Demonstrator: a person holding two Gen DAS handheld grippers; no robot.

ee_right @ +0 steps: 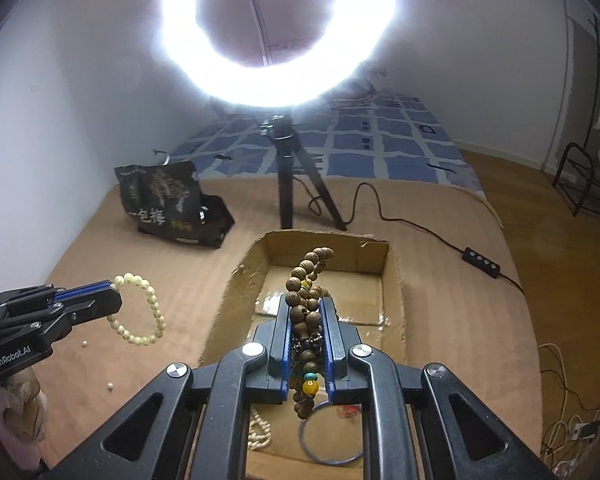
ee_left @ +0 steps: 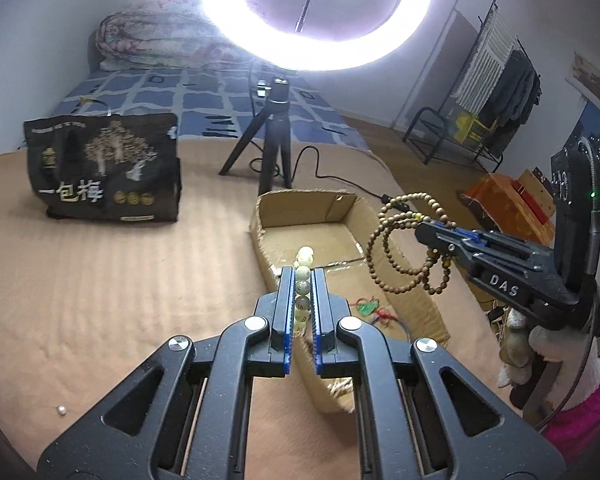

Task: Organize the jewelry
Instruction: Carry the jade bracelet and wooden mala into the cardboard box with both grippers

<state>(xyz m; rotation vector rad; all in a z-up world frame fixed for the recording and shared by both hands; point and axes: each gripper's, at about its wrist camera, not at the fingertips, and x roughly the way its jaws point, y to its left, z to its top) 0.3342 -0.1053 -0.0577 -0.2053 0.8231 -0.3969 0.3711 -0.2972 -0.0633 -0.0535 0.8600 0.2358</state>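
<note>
My left gripper (ee_left: 303, 280) is shut on a pale yellow-green bead bracelet (ee_left: 304, 270) and holds it above the left rim of an open cardboard box (ee_left: 260, 216). In the right wrist view the bracelet (ee_right: 140, 310) hangs from the left gripper (ee_right: 114, 292), left of the box (ee_right: 236, 288). My right gripper (ee_right: 307, 306) is shut on a long brown wooden bead necklace (ee_right: 306, 276) above the box. In the left wrist view the necklace (ee_left: 396, 248) dangles in loops from the right gripper (ee_left: 422, 226). Inside the box lie a green pendant with red cord (ee_left: 366, 306), a blue bangle (ee_right: 328, 444) and a pearl strand (ee_right: 260, 432).
A ring light on a black tripod (ee_left: 274, 136) stands behind the box, its cable and switch (ee_right: 480, 262) trailing right. A black printed bag (ee_left: 104, 168) stands at the left. Loose pearls (ee_left: 61, 410) lie on the tan blanket. An orange box (ee_left: 508, 204) sits at the right.
</note>
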